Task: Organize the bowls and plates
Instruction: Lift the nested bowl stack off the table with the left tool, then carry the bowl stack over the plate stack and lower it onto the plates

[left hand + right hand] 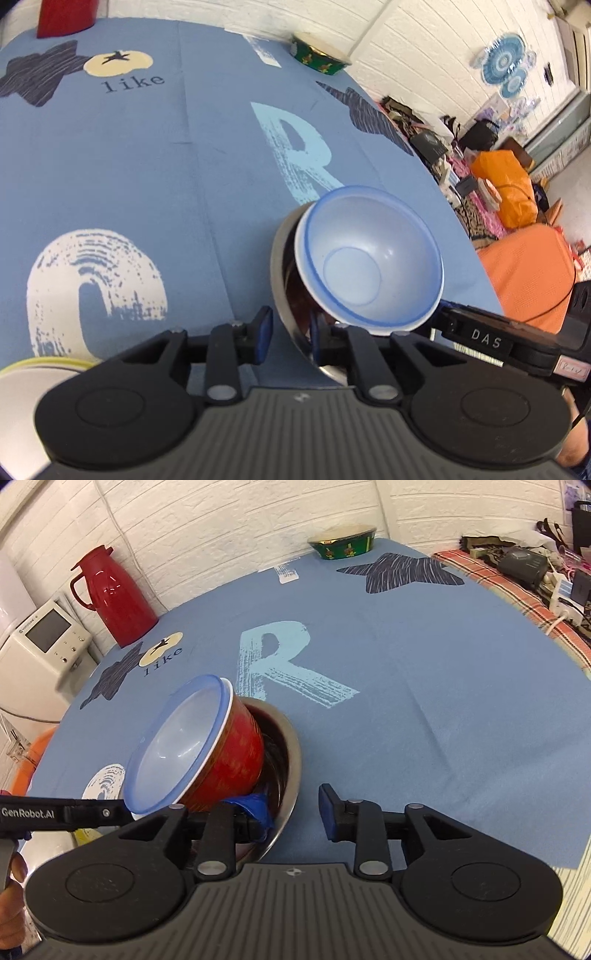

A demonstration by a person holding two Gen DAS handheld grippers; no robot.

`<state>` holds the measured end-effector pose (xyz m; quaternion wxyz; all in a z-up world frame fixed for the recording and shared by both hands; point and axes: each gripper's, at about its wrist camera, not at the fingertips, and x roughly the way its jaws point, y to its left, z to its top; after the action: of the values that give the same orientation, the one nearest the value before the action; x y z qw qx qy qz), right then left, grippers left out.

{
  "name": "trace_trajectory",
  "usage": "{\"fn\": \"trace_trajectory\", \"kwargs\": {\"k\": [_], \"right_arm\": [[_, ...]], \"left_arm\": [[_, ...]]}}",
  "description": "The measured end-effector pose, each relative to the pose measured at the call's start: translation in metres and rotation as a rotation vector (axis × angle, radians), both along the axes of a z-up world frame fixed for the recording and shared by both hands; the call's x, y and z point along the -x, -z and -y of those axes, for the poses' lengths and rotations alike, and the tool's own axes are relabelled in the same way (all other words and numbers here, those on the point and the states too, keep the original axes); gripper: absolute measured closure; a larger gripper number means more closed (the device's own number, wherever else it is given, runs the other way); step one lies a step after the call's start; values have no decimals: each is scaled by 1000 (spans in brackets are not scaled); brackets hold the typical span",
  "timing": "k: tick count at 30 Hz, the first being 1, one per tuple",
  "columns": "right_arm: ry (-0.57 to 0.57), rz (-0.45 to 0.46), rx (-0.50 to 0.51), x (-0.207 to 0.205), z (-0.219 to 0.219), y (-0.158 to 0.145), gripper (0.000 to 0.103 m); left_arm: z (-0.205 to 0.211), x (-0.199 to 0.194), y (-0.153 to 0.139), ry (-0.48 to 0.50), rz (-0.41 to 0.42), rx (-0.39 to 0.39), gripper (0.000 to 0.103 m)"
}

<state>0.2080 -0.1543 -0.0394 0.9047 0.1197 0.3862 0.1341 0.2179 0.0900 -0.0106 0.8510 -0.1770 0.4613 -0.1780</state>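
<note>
Bowl (207, 753), red with blue rim, tilted in the steel bowl (284, 760) whose rim both parted grippers, left (290, 334) and right (295, 812), straddle: clamp evenly, lift level.

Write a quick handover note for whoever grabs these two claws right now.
Left claw: open, straddling the steel bowl rim.
Right claw: open, one finger inside the same steel bowl.
Red bowl, holding the blue-rimmed bowl, sits tilted inside the steel one.
Done: three bowls nested, unevenly.
Left: settle the stack; green bowl at the far edge and yellow-rimmed dish remain apart.
</note>
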Motion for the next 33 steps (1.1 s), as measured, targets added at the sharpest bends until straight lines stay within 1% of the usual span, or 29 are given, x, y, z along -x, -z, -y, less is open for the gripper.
{"fn": "trace_trajectory", "kwargs": {"k": [2, 3, 6, 7, 9, 10, 13, 17, 22, 24, 29, 33], "right_arm": [[-17, 19, 13, -1, -3, 1, 90], [-35, 33, 30, 0, -6, 1, 90], [-100, 98, 99, 4, -17, 1, 91], [-123, 123, 114, 5, -21, 1, 89], [-120, 128, 98, 2, -21, 1, 89], [-120, 128, 86, 0, -20, 1, 89], [-116, 121, 72, -4, -19, 4, 89], [-113, 131, 63, -3, -22, 1, 89], [-105, 122, 44, -3, -23, -1, 89], [-107, 132, 43, 0, -25, -4, 89], [-128, 179, 73, 18, -39, -17, 89], [-188, 165, 98, 32, -57, -28, 88]], "left_arm": [[-2, -3, 1, -22, -3, 10, 93], [-2, -3, 0, -23, 8, 0, 93], [7, 0, -7, 21, 80, -74, 95], [11, 2, -9, 42, 100, -88, 94], [19, 4, -12, 53, 130, -154, 93], [21, 3, -11, 58, 126, -174, 93], [15, -2, -7, 57, 101, -132, 92], [19, 1, -11, 47, 135, -173, 92], [16, 2, -16, 41, 133, -160, 91], [15, 5, -19, 37, 143, -167, 90], [8, 28, -31, 16, 170, -188, 89], [-6, 52, -43, 6, 162, -215, 87]]}}
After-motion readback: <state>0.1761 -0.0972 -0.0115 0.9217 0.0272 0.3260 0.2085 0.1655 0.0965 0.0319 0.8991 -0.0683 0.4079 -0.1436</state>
